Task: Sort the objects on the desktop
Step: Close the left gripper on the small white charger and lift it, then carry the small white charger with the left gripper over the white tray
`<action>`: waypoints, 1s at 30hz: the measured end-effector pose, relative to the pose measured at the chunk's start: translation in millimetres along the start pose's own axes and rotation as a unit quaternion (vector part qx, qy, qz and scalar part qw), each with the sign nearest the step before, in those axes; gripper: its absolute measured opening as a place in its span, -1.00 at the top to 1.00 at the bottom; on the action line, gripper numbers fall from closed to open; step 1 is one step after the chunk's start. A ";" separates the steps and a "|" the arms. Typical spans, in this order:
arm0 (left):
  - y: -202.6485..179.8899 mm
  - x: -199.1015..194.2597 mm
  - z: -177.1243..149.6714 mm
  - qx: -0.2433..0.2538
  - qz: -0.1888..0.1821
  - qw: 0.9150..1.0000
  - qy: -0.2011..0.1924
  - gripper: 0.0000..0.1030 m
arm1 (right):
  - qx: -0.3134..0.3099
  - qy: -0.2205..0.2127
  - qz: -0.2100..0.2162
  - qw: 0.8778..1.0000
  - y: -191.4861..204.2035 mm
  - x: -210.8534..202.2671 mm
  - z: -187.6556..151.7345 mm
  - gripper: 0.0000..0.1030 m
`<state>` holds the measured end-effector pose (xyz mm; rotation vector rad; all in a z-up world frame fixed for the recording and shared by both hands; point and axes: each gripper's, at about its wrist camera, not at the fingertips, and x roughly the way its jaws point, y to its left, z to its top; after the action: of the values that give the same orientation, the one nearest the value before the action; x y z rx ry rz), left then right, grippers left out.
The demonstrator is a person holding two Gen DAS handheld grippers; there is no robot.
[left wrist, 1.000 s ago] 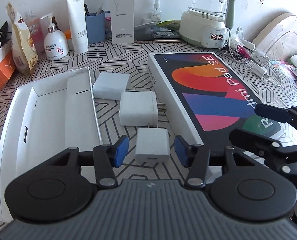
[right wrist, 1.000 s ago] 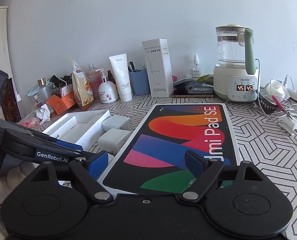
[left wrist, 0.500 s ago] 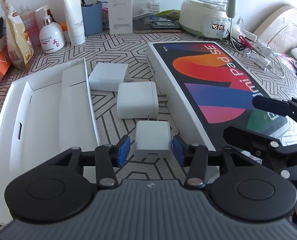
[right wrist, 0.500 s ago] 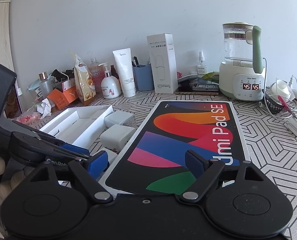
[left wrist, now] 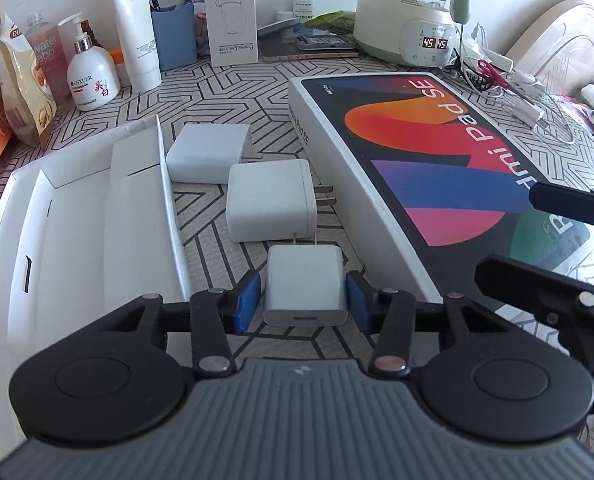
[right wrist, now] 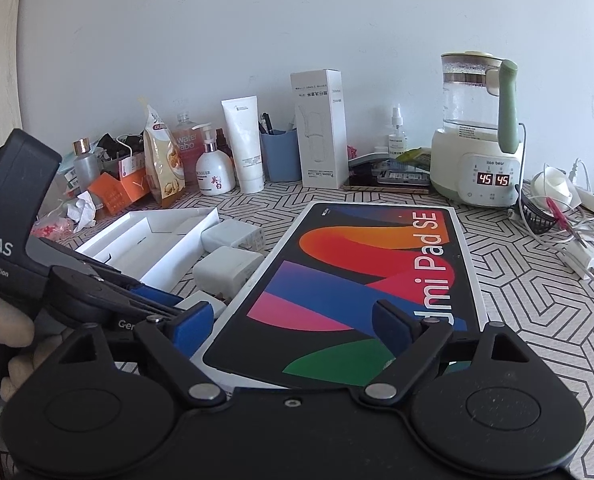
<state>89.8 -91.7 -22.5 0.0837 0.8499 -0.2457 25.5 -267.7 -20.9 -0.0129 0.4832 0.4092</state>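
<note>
Pad box (left wrist: 437, 184) lies right, white tray (left wrist: 77, 216) left, three chargers between. My left gripper (left wrist: 304, 296) straddles the small charger (left wrist: 303, 286), nearest of the row; jaws have just been closing, pads at its flanks, a sliver of gap, not clamped yet. Squeeze square on the flat sides, then lift straight. Prongs point away from me, long axis along my fingers. My right gripper (right wrist: 293, 326) hovers over the box, jaws apart, widening, nothing held.

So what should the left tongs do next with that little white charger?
Probably squeeze fully shut, then lift. The left tongs have been closing around the small charger, pads at both its sides, and the white tray sits just beside it.
</note>
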 end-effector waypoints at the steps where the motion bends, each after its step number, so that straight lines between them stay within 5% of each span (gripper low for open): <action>1: -2.0 0.4 -0.6 0.004 0.003 1.000 -0.002 0.08 | 0.000 -0.002 0.001 1.000 0.2 -0.2 0.1 -0.75; 8: -4.0 -1.1 -0.9 0.010 0.003 1.000 -0.009 0.19 | 0.002 -0.010 0.001 1.000 -1.0 -4.4 0.8 -0.75; 16: -10.4 -29.0 -2.8 0.043 0.030 0.997 -0.060 0.19 | 0.027 -0.009 -0.014 0.999 -14.6 -2.4 -0.6 -0.76; 30: -10.6 -5.1 -11.8 0.041 0.035 0.998 -0.026 0.13 | 0.023 -0.010 -0.020 0.999 -9.4 1.5 -2.0 -0.77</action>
<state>75.4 -99.0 -26.1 0.1835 0.7842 -0.2159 29.5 -275.9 -24.2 0.0265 0.4717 0.3584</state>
